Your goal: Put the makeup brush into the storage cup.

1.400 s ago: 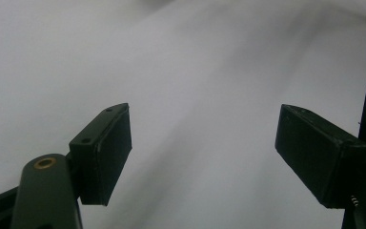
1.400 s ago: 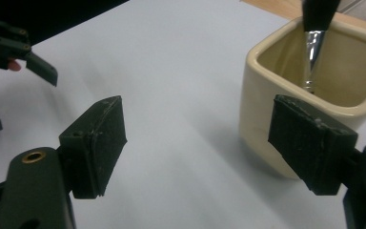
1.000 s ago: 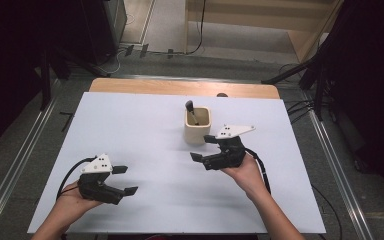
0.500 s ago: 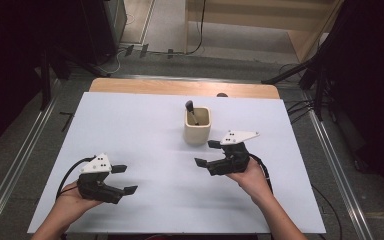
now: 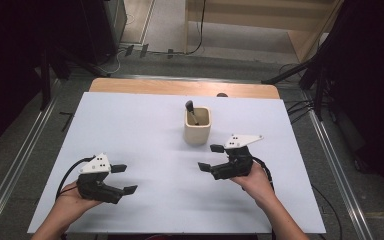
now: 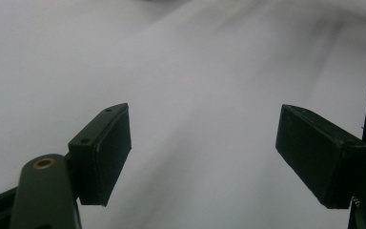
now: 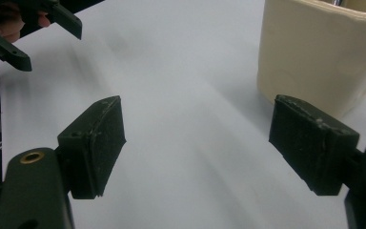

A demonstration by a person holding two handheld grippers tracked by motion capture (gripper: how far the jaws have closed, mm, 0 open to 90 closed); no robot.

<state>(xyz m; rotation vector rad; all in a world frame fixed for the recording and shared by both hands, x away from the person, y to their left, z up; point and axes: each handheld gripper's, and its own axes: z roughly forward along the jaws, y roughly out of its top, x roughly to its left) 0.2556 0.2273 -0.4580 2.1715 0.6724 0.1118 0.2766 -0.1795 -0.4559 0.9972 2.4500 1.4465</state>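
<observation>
Cream cup [image 5: 197, 126] is the one object standing on your white table [image 5: 145, 130]; it sits upright just ahead and to the left of your right gripper [image 5: 214, 157], apart from it, with bare white surface between them. In the right gripper view the cup [image 7: 317, 52] rises beyond the right-hand jaw, not between the jaws and not touching them.

Your right gripper [image 7: 198, 148] has its jaws spread wide, holding nothing. It points toward your left gripper [image 5: 121, 178], which lies well apart from it across the near part of the table, and shows far off at the upper left of the right gripper view [image 7: 31, 33].

Your left gripper [image 6: 202, 152] also has its jaws wide apart and empty, with plain white table between them. The cup stands well ahead of it and off to its right.

Inside the cup, a dark-handled tool [image 5: 190, 109] leans, its knob-like end sticking up above the rim on the side far from both grippers.
</observation>
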